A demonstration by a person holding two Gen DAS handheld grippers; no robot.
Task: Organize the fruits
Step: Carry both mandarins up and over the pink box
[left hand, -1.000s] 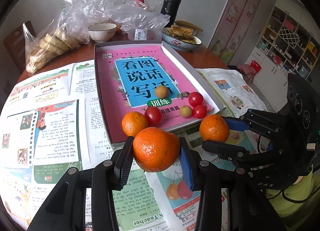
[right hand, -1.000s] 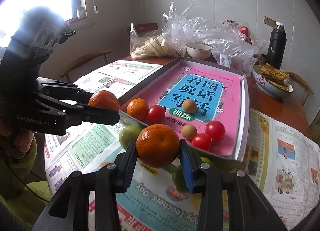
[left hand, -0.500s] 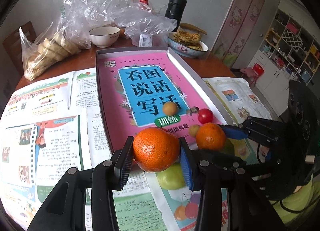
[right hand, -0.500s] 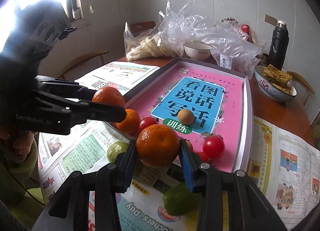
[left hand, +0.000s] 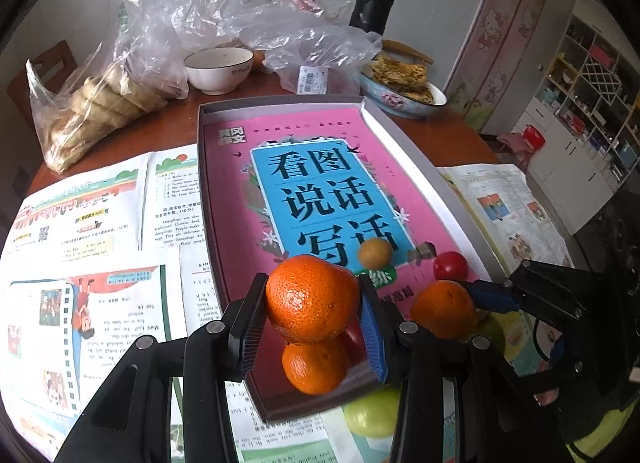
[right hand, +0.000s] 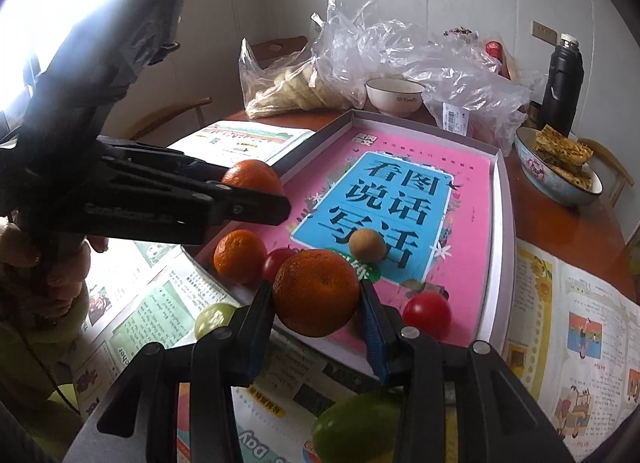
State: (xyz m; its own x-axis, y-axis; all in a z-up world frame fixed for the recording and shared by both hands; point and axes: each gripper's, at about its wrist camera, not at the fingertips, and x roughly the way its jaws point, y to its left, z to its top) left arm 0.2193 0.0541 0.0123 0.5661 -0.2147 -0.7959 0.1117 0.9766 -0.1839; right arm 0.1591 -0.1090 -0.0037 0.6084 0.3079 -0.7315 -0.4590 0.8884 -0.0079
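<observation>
Left gripper (left hand: 313, 317): jaws part-closed, clamped on 1 orange, the left mandarin (left hand: 312, 298), held in the air above the near end of the box.
Right gripper (right hand: 316, 313): jaws part-closed, pads pressing both sides of a 2nd orange, the right mandarin (right hand: 316, 291), held over the near edge of the box.
Under the left jaws: a loose mandarin (left hand: 315, 367) lies inside the box at its near corner.
Box (left hand: 404, 151): shallow grey tray with a pink and blue book cover as its floor.
In the box: 1 brown round fruit (right hand: 367, 245), 1 cherry tomato (right hand: 427, 310) near the right wall, another tomato (right hand: 277, 261) just beside the loose mandarin.
Outside the box: 2 green fruits (right hand: 354, 425) on the newspapers (left hand: 100, 223), close to the near edge.
Far table (left hand: 452, 135): white bowl (left hand: 219, 69), plastic bags (left hand: 260, 27), black flask (left hand: 372, 1), dish of flatbread (left hand: 402, 89).
</observation>
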